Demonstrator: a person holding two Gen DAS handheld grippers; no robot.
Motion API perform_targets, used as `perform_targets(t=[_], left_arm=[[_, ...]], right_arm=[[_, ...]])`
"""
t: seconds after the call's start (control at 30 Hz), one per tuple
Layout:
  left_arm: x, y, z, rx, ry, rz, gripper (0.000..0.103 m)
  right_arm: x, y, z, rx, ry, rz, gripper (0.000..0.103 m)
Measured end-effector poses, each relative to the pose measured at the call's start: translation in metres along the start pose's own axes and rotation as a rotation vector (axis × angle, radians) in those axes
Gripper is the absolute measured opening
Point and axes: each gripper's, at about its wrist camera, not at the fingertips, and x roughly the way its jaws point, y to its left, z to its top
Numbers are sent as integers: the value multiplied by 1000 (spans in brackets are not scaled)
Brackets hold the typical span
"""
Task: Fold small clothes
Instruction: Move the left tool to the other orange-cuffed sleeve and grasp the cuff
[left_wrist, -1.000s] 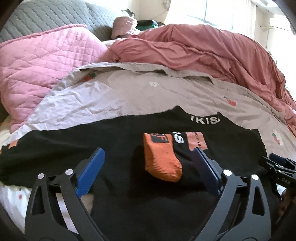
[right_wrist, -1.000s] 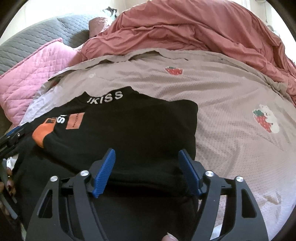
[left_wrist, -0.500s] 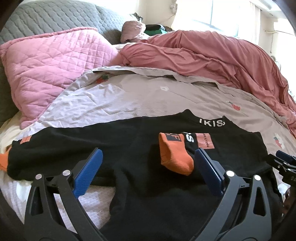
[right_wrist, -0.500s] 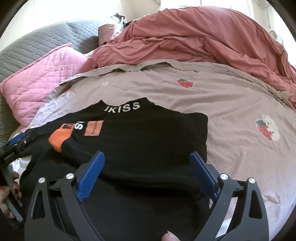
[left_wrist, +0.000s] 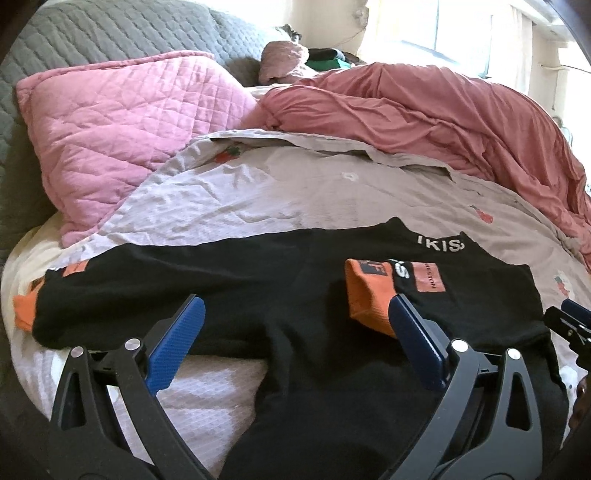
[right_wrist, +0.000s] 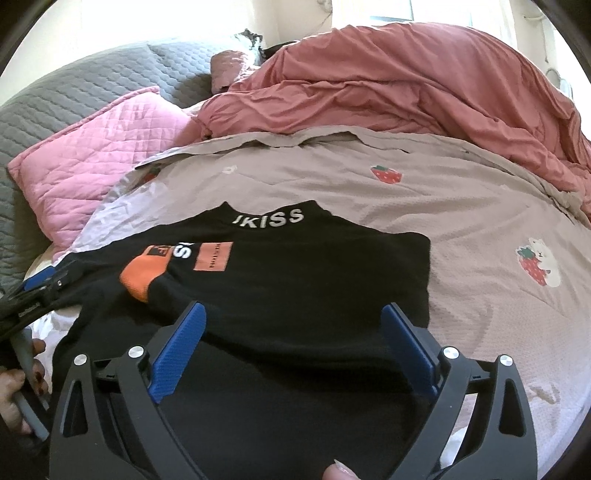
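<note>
right gripper (right_wrist: 291, 347): jaws spread wide, released, empty, backed off
left gripper (left_wrist: 295, 343): wide, empty
black top (right_wrist: 295, 280): flat on bedspread (right_wrist: 461, 221), right sleeve now folded across chest
next: left sleeve (left_wrist: 110, 295), still outstretched

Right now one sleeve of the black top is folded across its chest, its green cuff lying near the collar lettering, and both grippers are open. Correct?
Nearly. The cuff is orange, not green, as the left wrist view shows. The sleeve is folded across the black top, and the left gripper and right gripper are open.
</note>
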Motion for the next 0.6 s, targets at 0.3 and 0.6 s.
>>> perform_targets(t=[0.3, 0.6], left_arm=[[-12, 22, -1, -19, 1, 45, 93], [-22, 56, -2, -75, 7, 82, 93]], right_arm=[[0, 30, 1, -43, 10, 48, 96], [1, 58, -2, -88, 25, 88, 96]])
